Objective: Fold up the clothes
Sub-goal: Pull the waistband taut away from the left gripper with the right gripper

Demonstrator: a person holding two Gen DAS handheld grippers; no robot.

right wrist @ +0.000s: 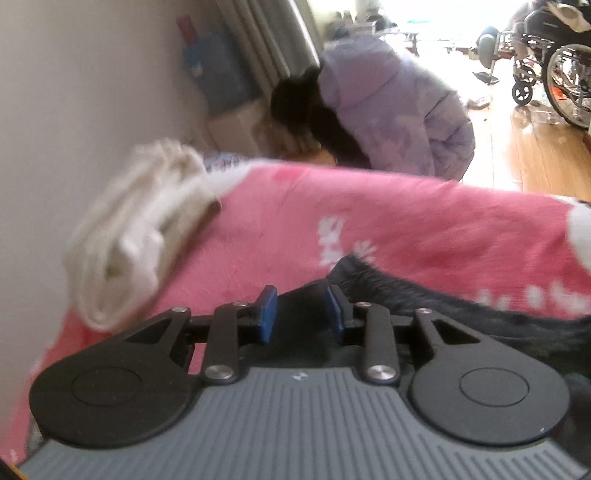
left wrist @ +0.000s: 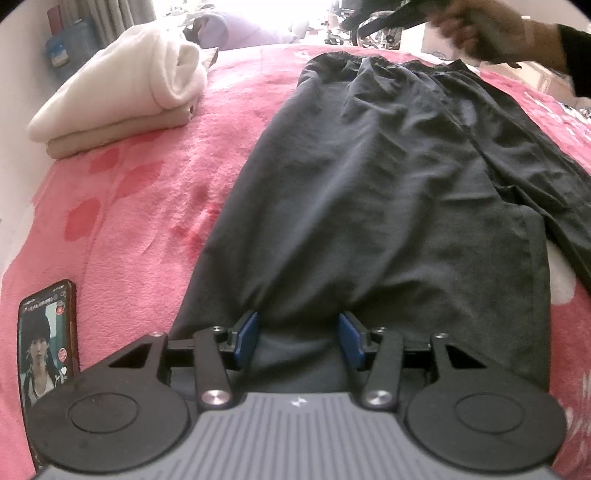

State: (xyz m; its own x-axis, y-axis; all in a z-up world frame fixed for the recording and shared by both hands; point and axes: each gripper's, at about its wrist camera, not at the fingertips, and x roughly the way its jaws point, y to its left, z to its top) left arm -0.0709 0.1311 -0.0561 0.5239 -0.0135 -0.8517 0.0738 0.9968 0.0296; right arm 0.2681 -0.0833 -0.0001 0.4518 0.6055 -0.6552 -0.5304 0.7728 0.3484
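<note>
Dark grey trousers [left wrist: 369, 166] lie flat on the pink blanket [left wrist: 147, 203], with the waistband far from me and a leg end close. My left gripper [left wrist: 299, 338] is open at that near end, and a hump of the cloth sits between its blue pads [left wrist: 247, 336]. At the top right a hand [left wrist: 480, 29] holds the other gripper above the waistband. In the blurred right wrist view my right gripper [right wrist: 301, 314] is open just over a dark edge of the trousers [right wrist: 406, 295]. I cannot tell whether it touches the cloth.
A folded white and beige stack [left wrist: 118, 96] [right wrist: 136, 229] lies at the blanket's left by the wall. A lit phone [left wrist: 46, 343] rests near my left gripper. Beyond the bed are a bent-over person in a lilac jacket [right wrist: 391, 107] and a wheelchair [right wrist: 554, 66].
</note>
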